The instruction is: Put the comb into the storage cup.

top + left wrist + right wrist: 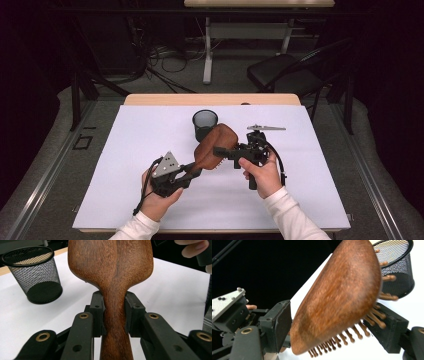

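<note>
One wooden hairbrush (pixel 215 145) sits at the middle of the high view, held above the white table (pixel 125 165) between two grippers. The left gripper (pixel 187 172), at lower left of centre, pinches the brush by its handle; the left gripper view shows both pads (pixel 97 312) pressed against the narrow wooden neck. The right gripper (pixel 220 151) reaches in from the right, its jaws straddling the brush head. In the right gripper view one pad (pixel 279 322) stands at the smooth back of the head and the other sits just under the tips of the bristles (pixel 352 335); whether either pad presses on the brush I cannot tell.

One black mesh cup (pixel 205 122) stands upright just behind the brush head, near the top centre of the white surface, and partly hidden by it. One small metal tool (pixel 266 128) lies flat to the right of the cup, apart from everything else.

Bristles and their rounded tips show in the right gripper view, while the left gripper view gives the wood grain of the back (pixel 110 265) and the cup's dark inside (pixel 31 256).
</note>
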Tool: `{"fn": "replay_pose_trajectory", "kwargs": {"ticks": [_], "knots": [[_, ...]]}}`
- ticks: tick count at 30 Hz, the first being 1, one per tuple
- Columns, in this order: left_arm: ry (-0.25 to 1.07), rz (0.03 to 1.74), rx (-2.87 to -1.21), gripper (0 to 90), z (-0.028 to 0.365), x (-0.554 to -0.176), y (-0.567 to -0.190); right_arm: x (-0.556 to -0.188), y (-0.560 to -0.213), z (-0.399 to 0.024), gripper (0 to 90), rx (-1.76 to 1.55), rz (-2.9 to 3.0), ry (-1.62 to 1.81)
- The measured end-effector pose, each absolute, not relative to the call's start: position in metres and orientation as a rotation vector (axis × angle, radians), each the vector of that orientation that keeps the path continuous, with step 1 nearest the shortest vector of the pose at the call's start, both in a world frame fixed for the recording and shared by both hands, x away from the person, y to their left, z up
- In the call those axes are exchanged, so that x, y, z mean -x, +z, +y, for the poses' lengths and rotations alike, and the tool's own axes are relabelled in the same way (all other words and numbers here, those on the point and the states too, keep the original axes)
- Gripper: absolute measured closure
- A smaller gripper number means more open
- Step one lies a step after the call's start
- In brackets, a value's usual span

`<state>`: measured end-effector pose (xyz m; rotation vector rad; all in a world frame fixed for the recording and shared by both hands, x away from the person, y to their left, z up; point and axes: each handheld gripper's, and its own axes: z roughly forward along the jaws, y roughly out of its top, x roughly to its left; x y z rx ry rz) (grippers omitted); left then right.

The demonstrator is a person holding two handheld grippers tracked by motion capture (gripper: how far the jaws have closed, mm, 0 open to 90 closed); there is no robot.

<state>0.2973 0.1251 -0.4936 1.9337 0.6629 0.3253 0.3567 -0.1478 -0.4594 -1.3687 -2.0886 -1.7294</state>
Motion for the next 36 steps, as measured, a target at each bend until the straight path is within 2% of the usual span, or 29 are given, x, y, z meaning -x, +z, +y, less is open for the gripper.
{"fn": "replay_pose_trajectory", "kwargs": {"ticks": [30,36], "knots": [[0.321,0.641,-1.938,71.7,0.12,-0.294,-0.494,-0.369,-0.467,-0.144,22.7,1.396,-1.977,-1.722],[0.315,0.642,-1.939,71.7,0.119,-0.294,-0.495,-0.37,-0.468,-0.143,25.1,1.395,-1.974,-1.728]]}}
